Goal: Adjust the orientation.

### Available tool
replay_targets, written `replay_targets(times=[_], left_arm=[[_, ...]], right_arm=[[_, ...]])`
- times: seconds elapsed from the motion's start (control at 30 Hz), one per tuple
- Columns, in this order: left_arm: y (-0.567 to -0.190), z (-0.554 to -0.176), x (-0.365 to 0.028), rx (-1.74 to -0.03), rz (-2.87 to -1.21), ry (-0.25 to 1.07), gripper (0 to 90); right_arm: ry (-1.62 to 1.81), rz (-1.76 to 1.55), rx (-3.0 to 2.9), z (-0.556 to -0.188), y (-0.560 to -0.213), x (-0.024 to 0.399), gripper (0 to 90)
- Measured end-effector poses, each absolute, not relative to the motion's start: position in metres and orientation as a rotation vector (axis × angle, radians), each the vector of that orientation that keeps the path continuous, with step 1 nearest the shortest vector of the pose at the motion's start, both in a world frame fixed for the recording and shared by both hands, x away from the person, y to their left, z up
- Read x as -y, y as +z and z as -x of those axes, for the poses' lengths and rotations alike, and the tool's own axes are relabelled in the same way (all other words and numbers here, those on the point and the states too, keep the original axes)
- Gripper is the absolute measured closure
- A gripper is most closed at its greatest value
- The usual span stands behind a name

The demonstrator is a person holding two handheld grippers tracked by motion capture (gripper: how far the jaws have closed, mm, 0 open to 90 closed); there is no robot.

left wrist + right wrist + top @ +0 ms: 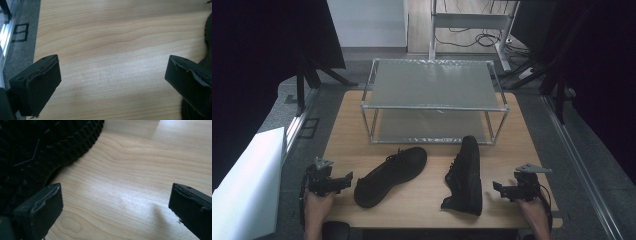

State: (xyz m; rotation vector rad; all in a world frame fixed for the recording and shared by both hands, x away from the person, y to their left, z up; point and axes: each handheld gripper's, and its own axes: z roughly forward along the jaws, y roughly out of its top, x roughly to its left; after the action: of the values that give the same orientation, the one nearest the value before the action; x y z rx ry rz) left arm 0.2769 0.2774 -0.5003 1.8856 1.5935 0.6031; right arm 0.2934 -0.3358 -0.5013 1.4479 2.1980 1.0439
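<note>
Dim room, dark drapes on both sides; wooden table (422, 200) lit from above. At its far edge stands a two-tier metal rack (432, 100), both shelves bare. Cables and a frame on the floor beyond.

Two black shoes lie on the table, near side of the rack. Left shoe (390, 175) sits upright, laces up, toe pointing far-right. Right shoe (465, 176) lies tipped on its side, sole facing right, toe toward the rack.

Left gripper (348, 179) hovers just left of the left shoe, jaws spread wide with bare wood between them. Right gripper (497, 189) is near the right shoe's sole, jaws likewise wide apart, nothing held.

Progress, as judged: work looks to be at its start. Neither shoe is grasped or shelved; likely both remain to be picked up and placed on the rack.

Unclear: in the right gripper view the treaded sole (37, 147) is cut off by the frame. Shoe detail is lost in black. Rack's lower shelf is partly hidden by the upper.
</note>
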Motion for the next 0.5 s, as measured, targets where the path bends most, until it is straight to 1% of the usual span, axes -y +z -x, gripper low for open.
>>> replay_targets(times=[0.1, 0.27, 0.33, 0.5], left_arm=[[-0.5019, -0.2777, -0.2763, -1.568, -1.882, 0.588, 0.7], [-0.5023, -0.2785, -0.2764, -1.573, -1.848, 0.563, 1.3], [-0.5023, -0.2787, -0.2764, -1.574, -1.845, 0.566, 0.0], [-0.5022, -0.2797, -0.2745, -1.543, -1.861, 0.567, 0.0]], right_arm=[[1.056, -1.460, -2.197, -0.2932, -0.5016, 0.3354, 0.0], [1.073, -1.453, -2.201, -0.2919, -0.5006, 0.3328, 0.0], [1.070, -1.449, -2.207, -0.2921, -0.5010, 0.3320, 0.0], [1.083, -1.450, -2.203, -0.2918, -0.5008, 0.3327, 0.0]])
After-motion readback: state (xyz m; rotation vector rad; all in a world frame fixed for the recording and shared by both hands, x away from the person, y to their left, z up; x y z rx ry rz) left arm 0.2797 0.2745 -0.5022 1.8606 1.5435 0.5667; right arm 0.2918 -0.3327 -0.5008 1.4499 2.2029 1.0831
